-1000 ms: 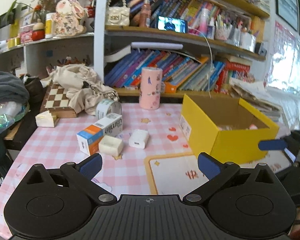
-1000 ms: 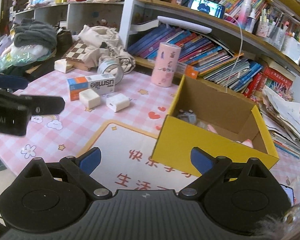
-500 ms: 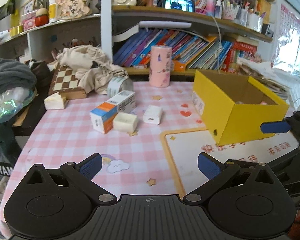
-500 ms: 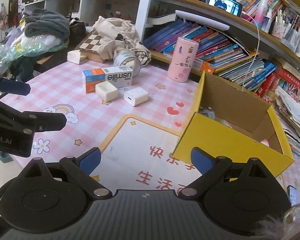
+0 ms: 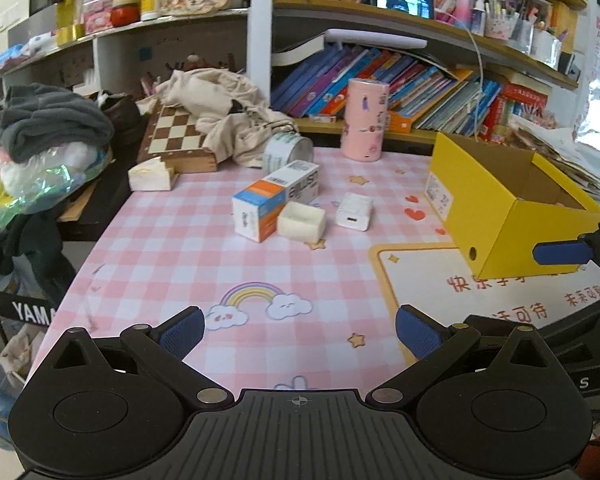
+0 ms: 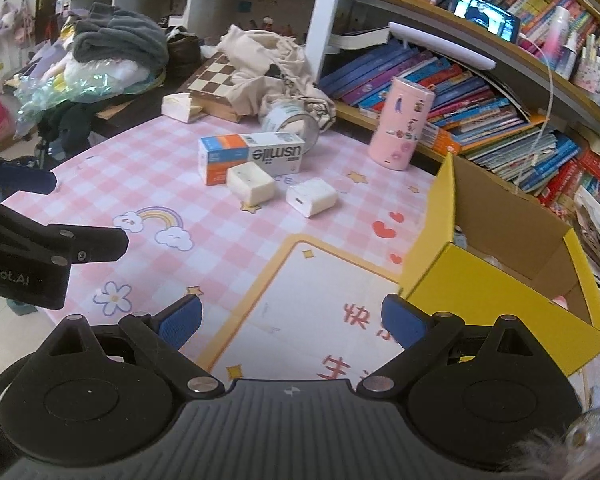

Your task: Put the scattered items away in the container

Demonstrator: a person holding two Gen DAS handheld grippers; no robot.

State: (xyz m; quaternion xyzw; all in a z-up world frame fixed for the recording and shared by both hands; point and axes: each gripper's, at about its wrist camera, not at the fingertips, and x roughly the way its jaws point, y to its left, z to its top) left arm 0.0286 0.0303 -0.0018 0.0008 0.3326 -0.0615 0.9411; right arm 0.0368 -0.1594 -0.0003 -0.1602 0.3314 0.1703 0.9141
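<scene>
A: Item one, my left gripper. Condition?

B: Jaws spread wide, nothing between the blue pads, held over the near edge of the pink checked tablecloth.

A: Item two, my right gripper.

B: Also wide apart and carrying nothing. It sits above the cream panel with the yellow border, its right fingertip close to the near corner of the yellow box.

A: Item three, the container.

B: The yellow box, open-topped, on the right side of the table. A few small things lie inside; I cannot tell what they are.

A: Scattered items, listed.

B: One orange-and-white carton lying on its side mid-table. One cream block touching its front. One white charger just beside the block, apart from it. One roll of tape on its edge behind the carton. One pink cylinder upright near the bookshelf, behind the box's far corner.

A: Other stock?

B: A chessboard under crumpled beige cloth, at the table's back left.
</scene>
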